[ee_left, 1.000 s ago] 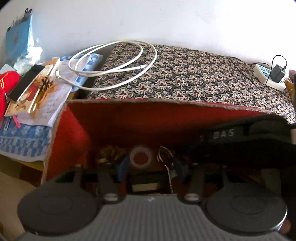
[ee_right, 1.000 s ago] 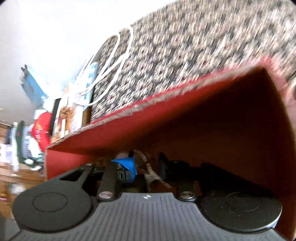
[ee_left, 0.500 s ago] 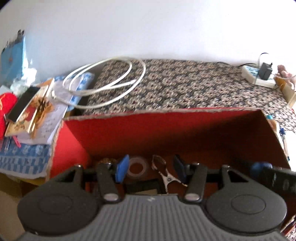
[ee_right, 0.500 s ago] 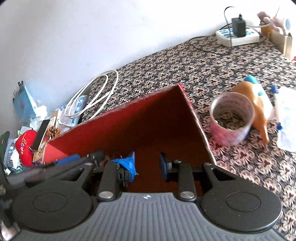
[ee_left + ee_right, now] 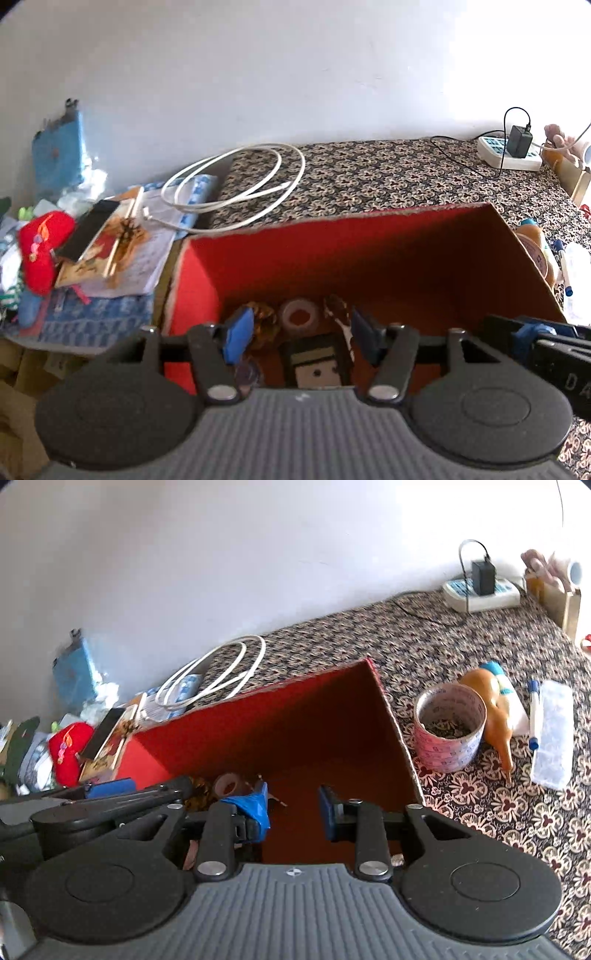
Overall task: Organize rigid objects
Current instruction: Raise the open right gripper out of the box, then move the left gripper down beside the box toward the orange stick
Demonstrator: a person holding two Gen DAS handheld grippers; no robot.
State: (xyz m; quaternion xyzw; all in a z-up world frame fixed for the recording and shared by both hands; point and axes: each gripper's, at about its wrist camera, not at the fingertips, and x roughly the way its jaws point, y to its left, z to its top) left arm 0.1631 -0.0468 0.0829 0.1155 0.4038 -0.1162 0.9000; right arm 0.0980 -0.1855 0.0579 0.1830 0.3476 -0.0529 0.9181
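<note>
A red cardboard box stands open on the patterned cloth. Inside lie a clear tape roll, a metal clip, a brown crinkled item and a small dark card with a face. My left gripper is open and empty above the box's near side. My right gripper is open and empty over the box's right half. Right of the box sit a pink patterned tape roll, an orange gourd-shaped figure, a blue marker and a clear plastic case.
A white coiled cable lies behind the box. Books, a phone and a red pouch are piled at the left. A power strip with a charger sits at the back right by the wall.
Both grippers have risen up out of the box and pulled back. The right gripper has swung upright, bringing the items right of the box into view. Both jaws stay open.
</note>
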